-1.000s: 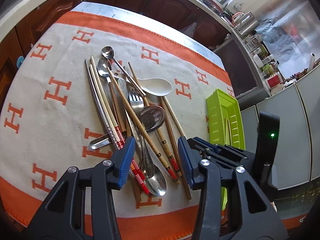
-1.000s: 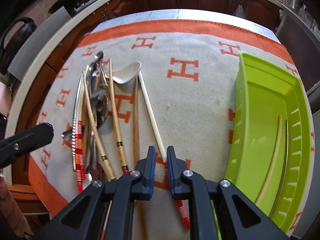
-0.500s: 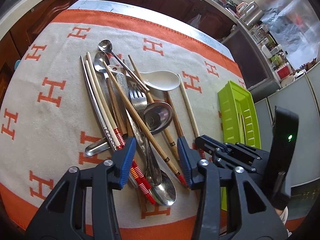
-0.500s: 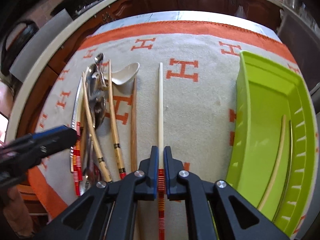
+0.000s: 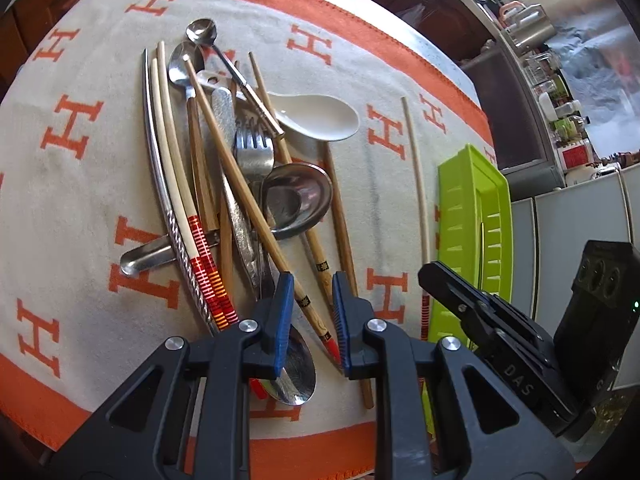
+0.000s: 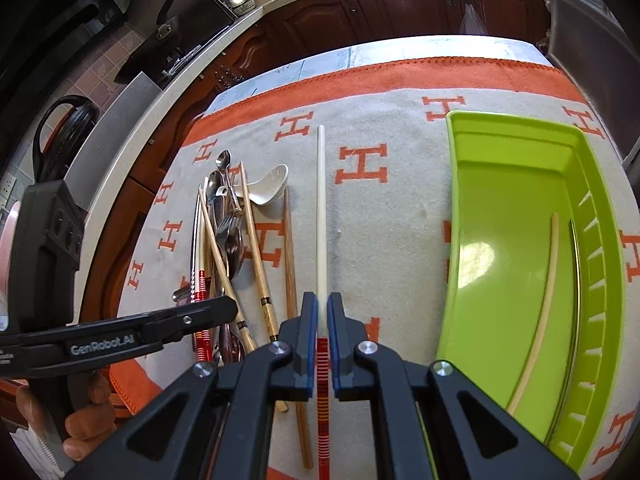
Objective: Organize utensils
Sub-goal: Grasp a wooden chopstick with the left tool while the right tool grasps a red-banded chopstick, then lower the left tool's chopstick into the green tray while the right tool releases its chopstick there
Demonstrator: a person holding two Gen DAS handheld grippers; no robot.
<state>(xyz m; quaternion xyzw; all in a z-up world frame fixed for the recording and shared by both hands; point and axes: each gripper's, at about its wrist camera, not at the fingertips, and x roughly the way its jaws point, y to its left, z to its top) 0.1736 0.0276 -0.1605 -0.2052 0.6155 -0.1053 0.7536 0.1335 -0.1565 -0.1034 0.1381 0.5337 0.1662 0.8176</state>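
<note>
The right gripper [image 6: 322, 308] is clamped on a cream chopstick [image 6: 321, 208] with a red-striped end, its pale shaft running straight ahead of the jaws over the orange-and-cream cloth [image 6: 384, 216]. To its right lies the green tray [image 6: 504, 216], with one cream chopstick and a thin metal one along its far wall. The left gripper [image 5: 308, 312] has just been closing; its jaws stand partly apart over the utensil pile [image 5: 240, 168], with a brown bamboo chopstick [image 5: 312, 304] between the pads, not visibly pressed. Ahead of it lie a white ceramic spoon [image 5: 320, 116], a fork [image 5: 254, 152] and a steel ladle spoon [image 5: 298, 200].
</note>
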